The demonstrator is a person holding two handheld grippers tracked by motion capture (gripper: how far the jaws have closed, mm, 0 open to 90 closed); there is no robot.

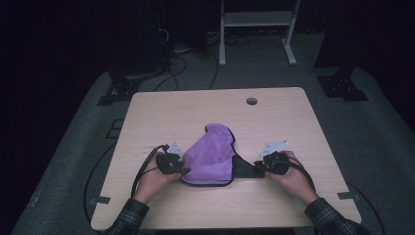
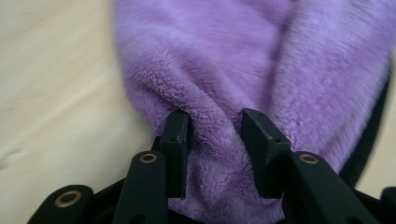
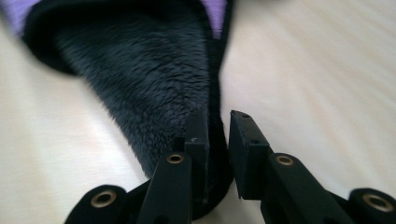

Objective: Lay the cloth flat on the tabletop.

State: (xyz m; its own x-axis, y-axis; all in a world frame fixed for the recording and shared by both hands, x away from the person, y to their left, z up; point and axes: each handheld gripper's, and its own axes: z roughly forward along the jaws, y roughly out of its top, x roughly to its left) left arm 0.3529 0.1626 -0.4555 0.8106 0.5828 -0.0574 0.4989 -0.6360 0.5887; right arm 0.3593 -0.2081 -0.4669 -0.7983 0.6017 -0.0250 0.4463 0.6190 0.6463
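Note:
A purple fleece cloth (image 1: 210, 156) with a black underside and black trim lies bunched in the middle of the wooden table (image 1: 171, 107). My left gripper (image 1: 183, 171) is at the cloth's left edge. In the left gripper view its jaws (image 2: 215, 116) pinch a fold of purple fleece (image 2: 210, 56) that fills the gap between them. My right gripper (image 1: 257, 169) is at the cloth's right corner, where the black side is turned up. In the right gripper view its jaws (image 3: 218, 116) stand close together on the black trimmed edge (image 3: 140, 70). Both grippers rest low on the table.
A round cable hole (image 1: 251, 101) sits near the table's far edge. Bare tabletop surrounds the cloth. Cables (image 1: 171, 68) trail over the grey floor beyond, and a white frame (image 1: 257, 19) stands at the back.

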